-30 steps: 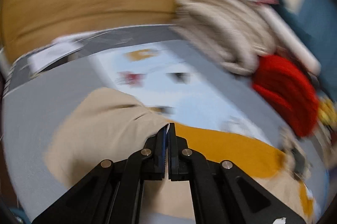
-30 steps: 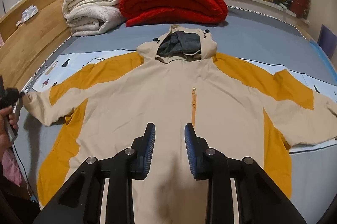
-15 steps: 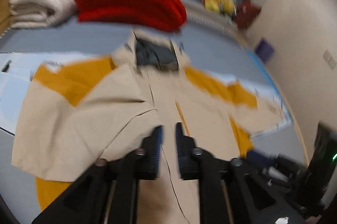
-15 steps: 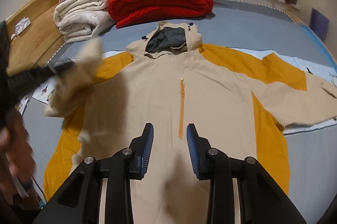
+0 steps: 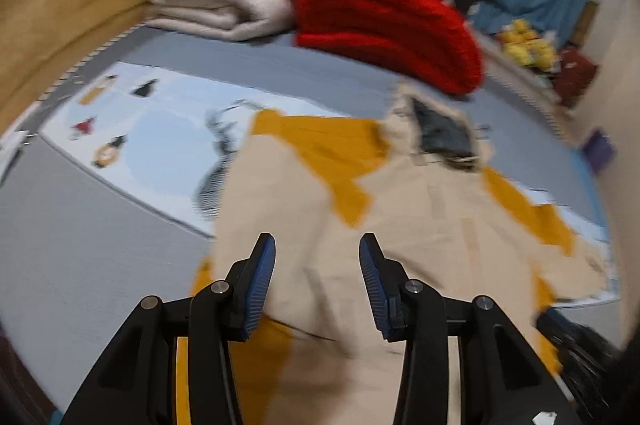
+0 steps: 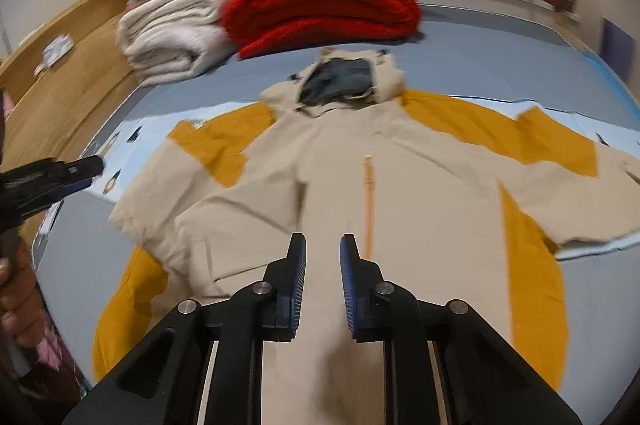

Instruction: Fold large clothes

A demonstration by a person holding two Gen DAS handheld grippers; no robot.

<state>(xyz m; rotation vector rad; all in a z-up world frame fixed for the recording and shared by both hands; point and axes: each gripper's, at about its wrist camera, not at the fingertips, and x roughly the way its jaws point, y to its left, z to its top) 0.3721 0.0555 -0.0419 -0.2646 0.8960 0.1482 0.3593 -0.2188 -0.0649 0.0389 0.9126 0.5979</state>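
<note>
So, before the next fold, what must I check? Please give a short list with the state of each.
1. Left sleeve folded onto the jacket: ok.
2. Right sleeve folded in: not ok, it lies spread out.
3. Left gripper open and empty: ok.
4. Right gripper open and empty: ok.
5. Hood flat: cannot tell, blurred.
6. Hem straight: cannot tell, hidden.
</note>
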